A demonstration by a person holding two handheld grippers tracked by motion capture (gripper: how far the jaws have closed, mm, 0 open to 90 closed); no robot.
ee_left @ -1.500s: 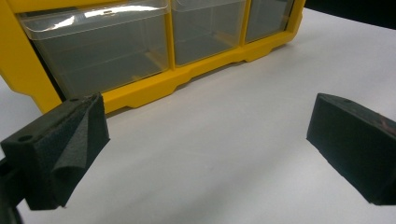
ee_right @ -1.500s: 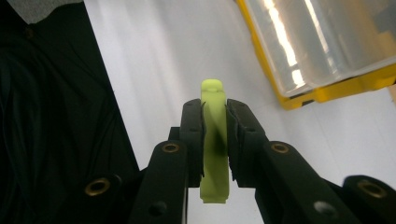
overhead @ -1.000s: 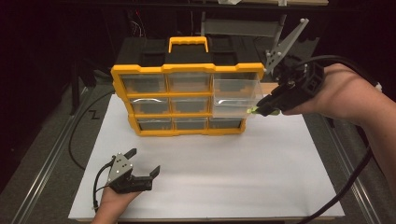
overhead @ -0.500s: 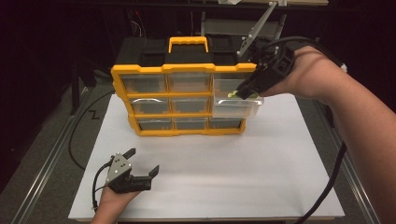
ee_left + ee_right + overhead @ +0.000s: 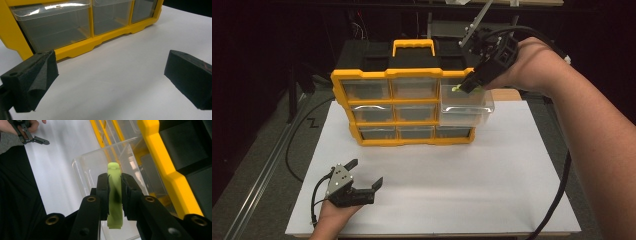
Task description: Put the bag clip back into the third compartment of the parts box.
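Observation:
A yellow organiser [image 5: 362, 80] with clear drawers stands at the back of the white board. Its top right drawer [image 5: 464, 107] is pulled out toward me. My right gripper [image 5: 462, 87] hangs over that open drawer, shut on a small light green piece [image 5: 114, 195] that sticks out past the pads above the drawer [image 5: 85, 170]. My left gripper [image 5: 362, 176] rests low near the board's front left, open with nothing between its jaws. In the left gripper view the pads [image 5: 32, 80] stand wide apart, facing the organiser's bottom row [image 5: 75, 47].
The white board [image 5: 462, 190] covers the table in front of the organiser. A black cable [image 5: 557, 200] trails from the right gripper along the right edge. Another cable [image 5: 294, 140] loops at the left, beside a metal rail [image 5: 257, 190].
My right gripper has carried the green piece leftward and a little back, from beside the organiser's right end to above the pulled-out drawer. The left gripper has stayed put.

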